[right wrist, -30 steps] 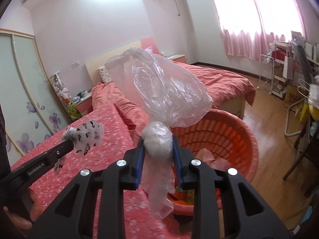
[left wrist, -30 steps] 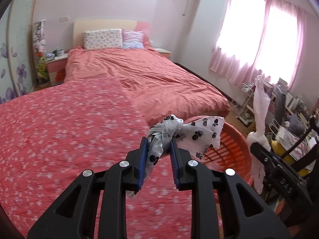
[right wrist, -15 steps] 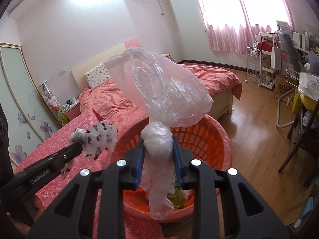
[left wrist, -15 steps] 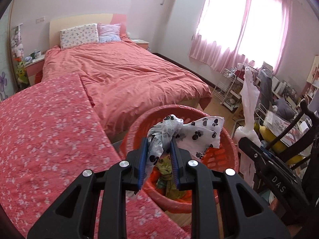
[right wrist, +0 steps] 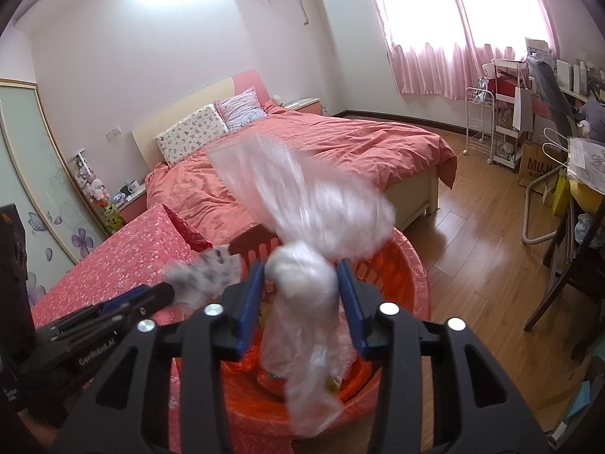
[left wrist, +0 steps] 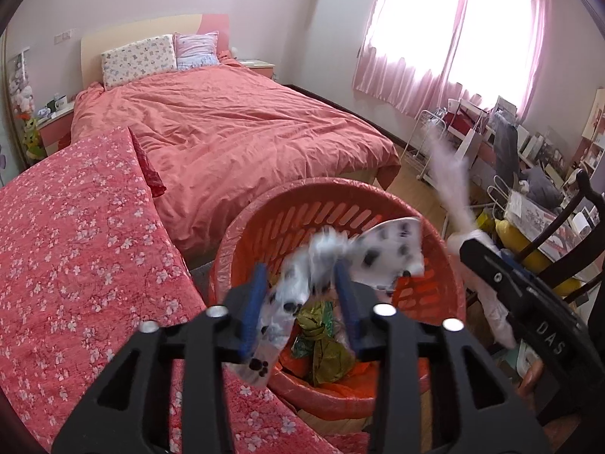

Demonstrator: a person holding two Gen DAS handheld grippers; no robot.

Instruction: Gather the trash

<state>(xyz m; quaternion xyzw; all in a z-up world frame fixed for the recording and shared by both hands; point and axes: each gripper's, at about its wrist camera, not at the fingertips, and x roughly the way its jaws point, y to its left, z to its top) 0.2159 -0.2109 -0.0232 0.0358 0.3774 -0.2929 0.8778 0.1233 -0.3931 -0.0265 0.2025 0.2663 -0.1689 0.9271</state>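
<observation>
Drop step, both hands at once. Left tongs (left wrist: pixel 298 276) have just been opening: jaws spread, spotted wrapper (left wrist: pixel 325 265) blurred betw. them, pads no longer pressing it, already slipping down over the basket (left wrist: pixel 272 223). Right tongs (right wrist: pixel 300 276) likewise have just been opening, jaws apart w/ the clear bag (right wrist: pixel 302 276) loose betw. them, its knot about level w/ the pad tips, tail hanging into the basket.

To do it well: keep both tongs over the basket mouth, not the rim, till each item is clear of the pads. Bag is light & billowy, so it may cling to a pad or drift toward the floor; widen further & give a small shake if it hangs. Wrapper sits near the basket's near wall by the floral cover (left wrist: pixel 87 249); nudge fwd a bit so it can't land on that. Don't pull back early.
</observation>
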